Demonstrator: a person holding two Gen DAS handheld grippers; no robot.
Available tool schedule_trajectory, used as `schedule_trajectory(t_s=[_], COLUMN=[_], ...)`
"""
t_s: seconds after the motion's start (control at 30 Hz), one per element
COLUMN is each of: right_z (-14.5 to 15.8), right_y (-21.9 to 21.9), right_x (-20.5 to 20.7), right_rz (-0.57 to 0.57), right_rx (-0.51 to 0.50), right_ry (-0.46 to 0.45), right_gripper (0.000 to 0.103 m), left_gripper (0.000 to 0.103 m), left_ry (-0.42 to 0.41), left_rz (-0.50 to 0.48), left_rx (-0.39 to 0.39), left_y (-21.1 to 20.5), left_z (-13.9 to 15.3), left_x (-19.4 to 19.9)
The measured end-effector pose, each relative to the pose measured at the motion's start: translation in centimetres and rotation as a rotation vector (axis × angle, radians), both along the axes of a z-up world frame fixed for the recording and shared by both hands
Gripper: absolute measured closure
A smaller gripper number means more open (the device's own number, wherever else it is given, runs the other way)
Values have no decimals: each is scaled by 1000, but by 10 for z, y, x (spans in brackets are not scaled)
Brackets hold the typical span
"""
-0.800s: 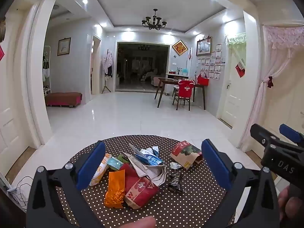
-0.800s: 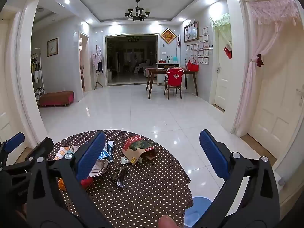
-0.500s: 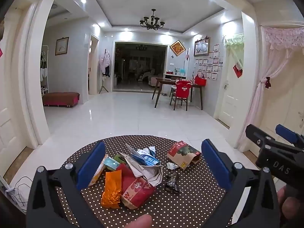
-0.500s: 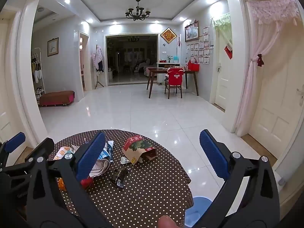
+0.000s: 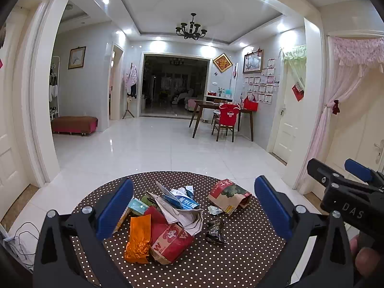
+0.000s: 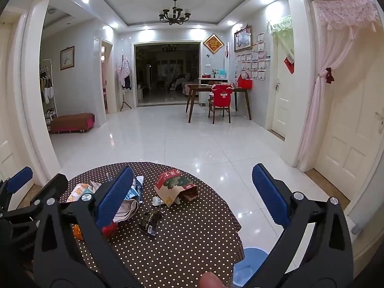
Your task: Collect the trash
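A heap of trash lies on a round table with a brown polka-dot cloth [image 5: 216,264]: an orange foil pouch [image 5: 138,240], a red snack bag [image 5: 171,240], crumpled paper [image 5: 182,212], a brown and red paper bag [image 5: 228,195] and a small dark wrapper [image 5: 214,230]. My left gripper [image 5: 194,207] hovers open above the heap, holding nothing. In the right wrist view the right gripper [image 6: 192,195] is open too, over the paper bag [image 6: 175,187] and dark wrapper [image 6: 150,220]. Each gripper shows at the edge of the other's view.
A blue bin [image 6: 249,264] stands on the floor below the table's right edge. White tiled floor [image 5: 156,148] stretches ahead to a wooden table with a red-covered chair [image 5: 226,120]. A red bench [image 5: 74,124] sits at the left, cables [image 5: 21,242] lie at lower left.
The left wrist view has shifted slightly, with the trash heap sliding a little leftward in the frame. The right gripper has kept still. Both grippers stay wide open.
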State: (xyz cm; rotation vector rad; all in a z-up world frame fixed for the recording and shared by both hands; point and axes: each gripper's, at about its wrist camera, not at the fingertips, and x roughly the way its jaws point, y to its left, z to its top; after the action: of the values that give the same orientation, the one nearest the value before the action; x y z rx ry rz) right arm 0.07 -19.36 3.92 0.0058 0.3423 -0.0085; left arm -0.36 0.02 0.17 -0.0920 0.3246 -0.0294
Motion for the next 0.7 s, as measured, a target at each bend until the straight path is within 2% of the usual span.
schedule_trajectory(t_s=[0.7], right_z=[2], right_y=[1], right_x=[2], right_rz=[4], right_rx=[-6], right_ry=[7], right_gripper=[6], left_gripper=[4], left_ry=[-2], left_rz=[6], left_rx=[-33], left_y=[9], left_z=[-6], left_x=[4])
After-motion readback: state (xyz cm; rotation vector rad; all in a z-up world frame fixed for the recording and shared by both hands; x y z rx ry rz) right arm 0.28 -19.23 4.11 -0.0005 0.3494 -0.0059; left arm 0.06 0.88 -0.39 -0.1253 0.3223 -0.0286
